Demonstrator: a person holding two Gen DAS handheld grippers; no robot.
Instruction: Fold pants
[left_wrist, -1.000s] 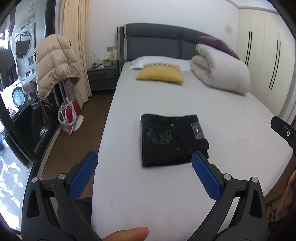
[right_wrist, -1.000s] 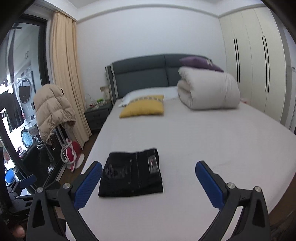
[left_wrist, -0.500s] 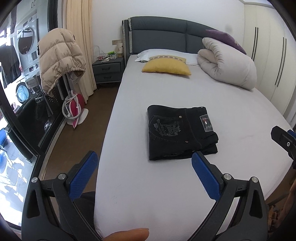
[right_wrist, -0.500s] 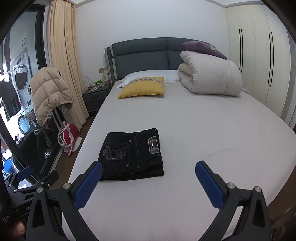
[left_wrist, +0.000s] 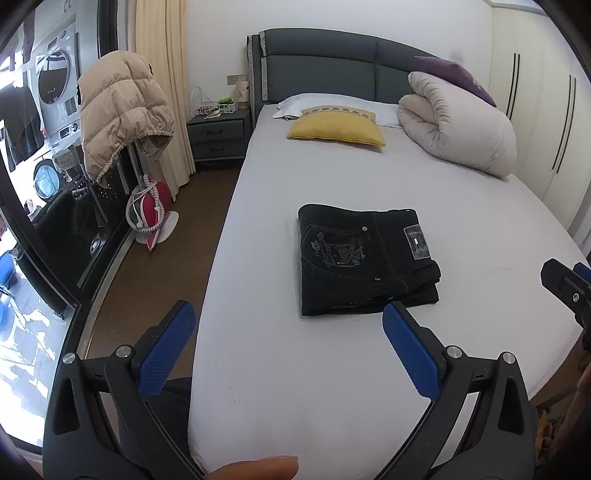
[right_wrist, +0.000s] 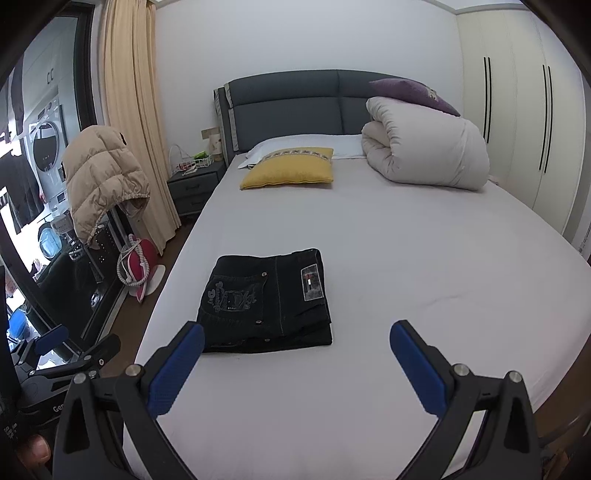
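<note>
Now both views sit closer vs. 1 s ago: pants folded on bed; left gripper & right gripper jaws apart, empty. Task prob. done.

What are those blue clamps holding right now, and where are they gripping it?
Nothing. The left gripper and right gripper are both open and empty; the folded black pants lie untouched on the bed.

Both wrist cams at bed foot, facing headboard, well back.
L view: pants just past right fingertip. R view: pants just past left fingertip. Shared: bed, pillow, duvet, nightstand.
</note>
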